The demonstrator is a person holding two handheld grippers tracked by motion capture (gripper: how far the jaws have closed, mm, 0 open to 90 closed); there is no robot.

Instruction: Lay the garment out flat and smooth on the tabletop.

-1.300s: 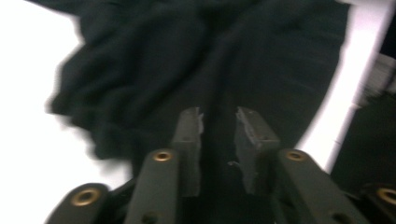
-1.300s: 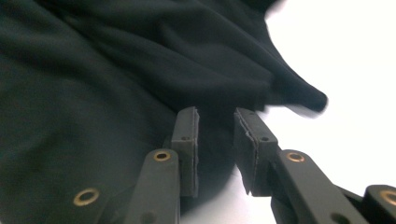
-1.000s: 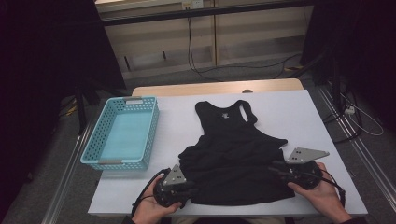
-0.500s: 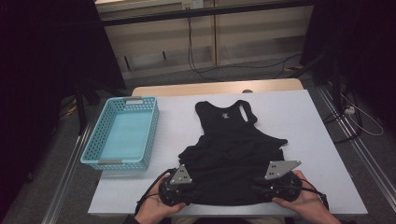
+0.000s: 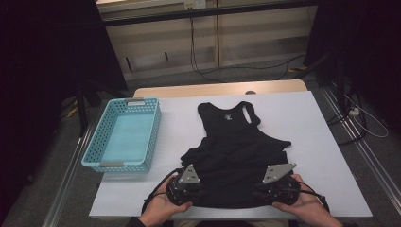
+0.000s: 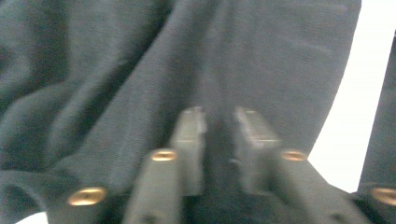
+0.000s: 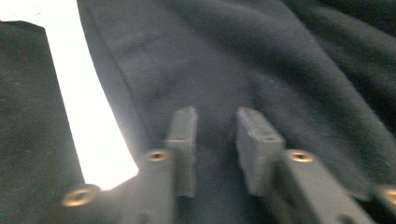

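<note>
At the far left of the white table (image 5: 307, 123) you have the turquoise perforated basket (image 5: 124, 135), sitting close to the left edge with its long side running away from you. It stands well apart from the garment.

Your left hand (image 5: 158, 212) holds the left gripper (image 5: 185, 188) at the near left corner of the black tank top (image 5: 234, 151), its grey three-cornered plate (image 5: 190, 174) tilted up. In the left gripper view the jaws sit with a narrow gap between them, and a fold of dark cloth runs up through that gap; the frame is blurred, so you cannot tell whether they are pinching the fabric or merely lying over it.

The tank top lies in the middle of the table, neck and straps pointing away from you, its lower part bunched and creased toward the near edge.

Your right hand (image 5: 307, 208) holds the right gripper (image 5: 272, 189) at the near right corner of the hem. In the right gripper view the jaws stand a little apart over the cloth, a strip of bare table showing beside them; whether they grip the fabric cannot be told either.
</note>
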